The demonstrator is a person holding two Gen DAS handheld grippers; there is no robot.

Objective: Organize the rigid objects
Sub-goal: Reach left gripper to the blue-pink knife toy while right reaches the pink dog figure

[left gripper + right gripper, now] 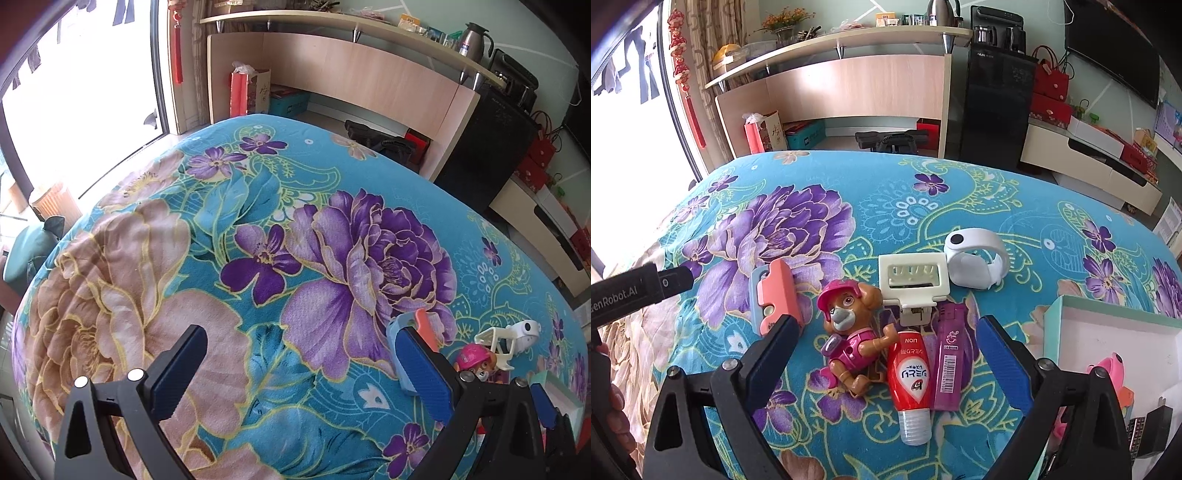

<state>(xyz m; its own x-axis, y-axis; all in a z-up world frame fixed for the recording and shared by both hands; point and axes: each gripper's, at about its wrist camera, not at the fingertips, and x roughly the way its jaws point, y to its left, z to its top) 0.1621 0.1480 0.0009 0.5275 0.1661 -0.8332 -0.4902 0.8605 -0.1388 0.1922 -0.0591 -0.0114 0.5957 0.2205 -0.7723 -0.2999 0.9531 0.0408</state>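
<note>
Plastic makes up nearly everything lying on the flowered teal blanket: a toy dog figure in pink at the centre of the right wrist view, a red tube just to its right, and a purple lighter touching the tube's far side. Above them are sitting a cream clip-like holder and a white ring-shaped band; a pink and blue clip is lying at middle left. At the right edge a white-lined box is already holding a pink toy.

The right gripper is hovering with its fingers spread wide, straddling the dog, tube and lighter, pinching nothing. The left gripper is likewise gaping over bare blanket, its right finger close to the pink and blue clip, though whether they touch is unclear.

All of these pieces are probably light and stiff. The tube looks smooth and round, so it is likely to roll or slip; gripping across its broad red body seems safest. The dog's torso offers a firmer hold than its limbs.

Readable writing: "LION" on the tube, with Japanese characters upside down; "GenRobot.AI", partly cut off, on the left tool's arm at middle left.
</note>
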